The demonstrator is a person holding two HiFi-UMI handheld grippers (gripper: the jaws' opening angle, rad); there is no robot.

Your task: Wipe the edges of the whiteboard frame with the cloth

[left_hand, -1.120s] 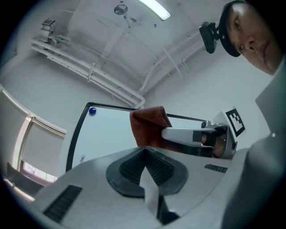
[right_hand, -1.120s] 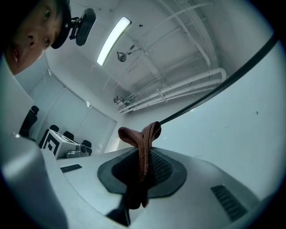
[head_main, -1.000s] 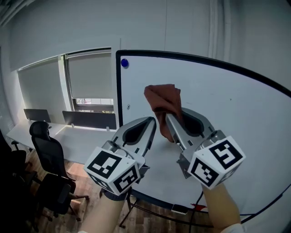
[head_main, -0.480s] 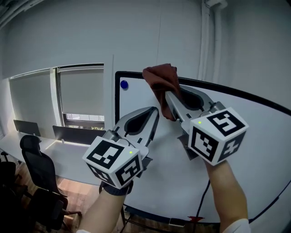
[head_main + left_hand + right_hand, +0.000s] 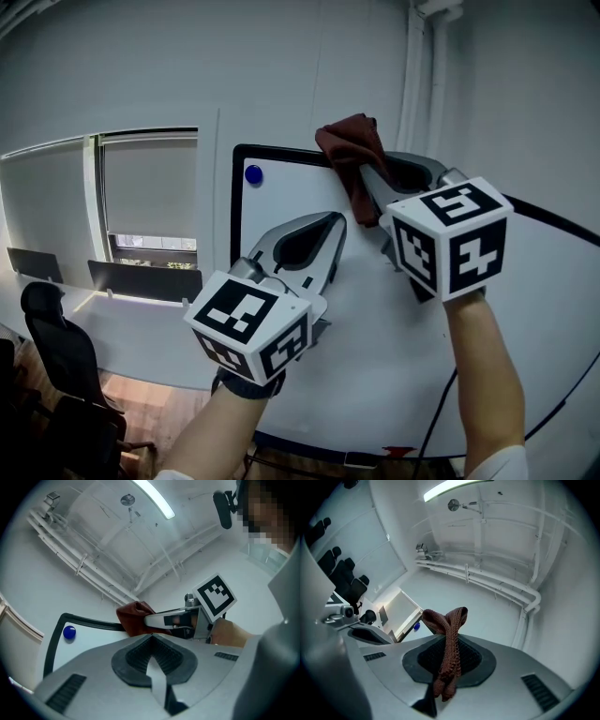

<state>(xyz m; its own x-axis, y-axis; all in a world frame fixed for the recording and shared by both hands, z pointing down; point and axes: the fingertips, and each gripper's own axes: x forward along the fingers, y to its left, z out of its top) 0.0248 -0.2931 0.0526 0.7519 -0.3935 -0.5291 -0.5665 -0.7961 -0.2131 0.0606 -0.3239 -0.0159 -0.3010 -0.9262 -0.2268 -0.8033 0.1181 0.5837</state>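
Cloth [image 5: 349,142] higher, at frame's [image 5: 281,151] top edge

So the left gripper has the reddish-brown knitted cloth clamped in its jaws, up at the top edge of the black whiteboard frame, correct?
Not the left. The right gripper is shut on the reddish-brown knitted cloth, as the right gripper view shows; the left gripper has its jaws together on nothing. The rest holds: the cloth is up at the top edge of the black whiteboard frame.

Three close views of one whiteboard [image 5: 375,328]
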